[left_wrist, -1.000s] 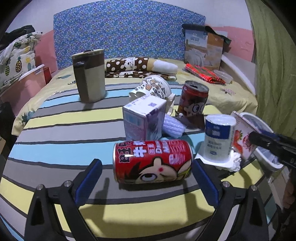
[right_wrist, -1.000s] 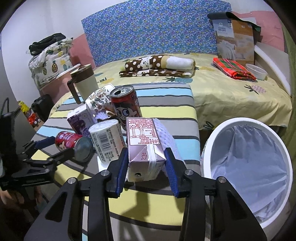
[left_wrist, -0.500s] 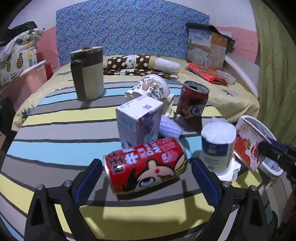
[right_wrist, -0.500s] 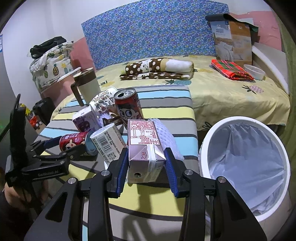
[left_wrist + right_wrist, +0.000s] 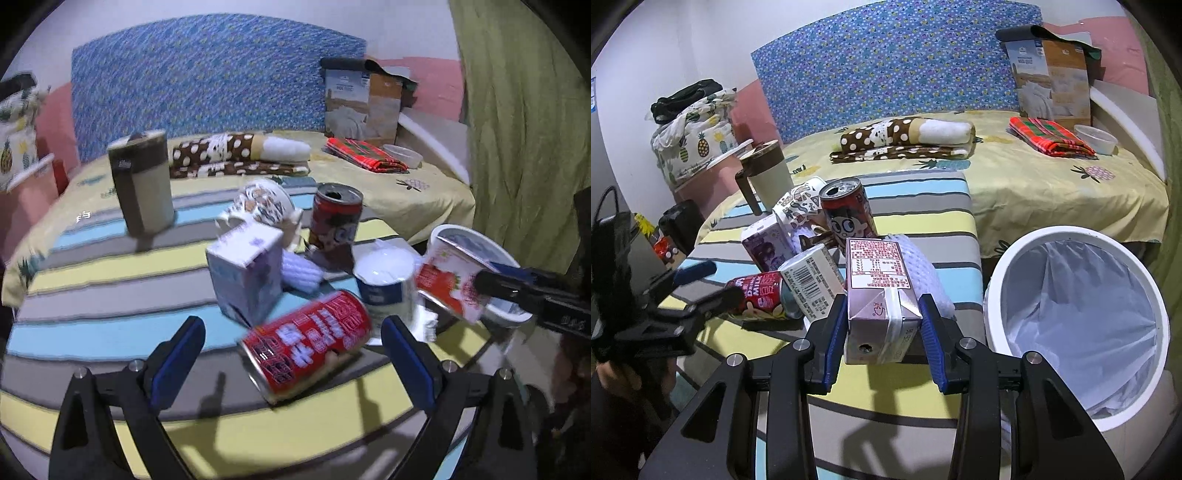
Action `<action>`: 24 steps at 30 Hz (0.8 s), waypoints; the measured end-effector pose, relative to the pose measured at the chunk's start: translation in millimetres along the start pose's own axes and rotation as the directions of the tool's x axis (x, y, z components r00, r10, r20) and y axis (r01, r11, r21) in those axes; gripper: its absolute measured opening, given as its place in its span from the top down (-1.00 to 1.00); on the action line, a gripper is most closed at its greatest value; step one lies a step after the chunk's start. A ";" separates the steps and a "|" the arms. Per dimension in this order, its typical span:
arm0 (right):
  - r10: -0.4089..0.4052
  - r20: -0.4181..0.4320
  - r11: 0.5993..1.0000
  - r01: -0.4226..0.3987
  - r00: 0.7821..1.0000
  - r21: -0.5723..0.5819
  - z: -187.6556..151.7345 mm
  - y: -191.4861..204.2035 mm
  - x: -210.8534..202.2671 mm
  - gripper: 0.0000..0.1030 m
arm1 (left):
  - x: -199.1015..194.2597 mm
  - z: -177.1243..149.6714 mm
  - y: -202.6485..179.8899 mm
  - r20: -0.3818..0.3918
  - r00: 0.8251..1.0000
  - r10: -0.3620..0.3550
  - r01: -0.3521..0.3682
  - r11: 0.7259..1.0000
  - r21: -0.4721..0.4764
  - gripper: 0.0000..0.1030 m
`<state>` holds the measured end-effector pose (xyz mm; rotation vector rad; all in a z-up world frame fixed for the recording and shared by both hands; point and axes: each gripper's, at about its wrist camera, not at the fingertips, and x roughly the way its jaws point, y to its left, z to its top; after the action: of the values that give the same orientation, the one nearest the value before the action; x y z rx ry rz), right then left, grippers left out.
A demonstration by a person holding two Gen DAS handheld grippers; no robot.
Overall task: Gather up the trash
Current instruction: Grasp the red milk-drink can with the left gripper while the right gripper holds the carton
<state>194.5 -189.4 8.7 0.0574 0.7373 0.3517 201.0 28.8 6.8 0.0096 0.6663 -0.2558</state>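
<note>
Striped table (image 5: 923, 218) stands against a bed (image 5: 1052, 192) with a blue patterned headboard (image 5: 886, 66); a green curtain (image 5: 524, 122) hangs on one side. A white bin (image 5: 1075, 321) with a pale liner stands just off the table's right edge.

Right gripper (image 5: 882, 339) is clamped on a purple-and-white drink carton (image 5: 879, 295), held over the table's near right corner, beside the bin.

Red milk can (image 5: 306, 343) lies on its side near the table's front edge, between the spread blue pads of the left gripper (image 5: 291, 354), neither pad touching it.

Versus a second ago: in the left wrist view the can now lies skewed, one end nearer the camera, and the picture is blurred. The carton grip is unchanged.
</note>
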 end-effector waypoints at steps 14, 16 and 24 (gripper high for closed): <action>-0.006 -0.002 1.000 0.006 1.000 0.004 -2.7 1.2 -2.1 0.21 | 21.4 -7.6 -6.2 -0.087 0.986 -0.143 0.152 0.982 0.109 -0.70; -0.008 -0.002 1.000 0.008 1.000 0.004 -4.1 2.2 -3.1 0.21 | 18.3 -8.5 -5.7 -0.081 0.988 -0.133 0.141 0.986 0.091 -0.51; -0.007 0.013 1.000 0.007 1.000 0.004 -4.5 5.4 -11.6 0.21 | 9.3 -17.5 -7.5 -0.081 0.993 -0.081 0.084 0.995 0.043 -0.16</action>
<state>182.0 -188.5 13.9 0.0614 0.7251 0.3430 195.6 21.0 -12.1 0.0371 0.7399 -0.3522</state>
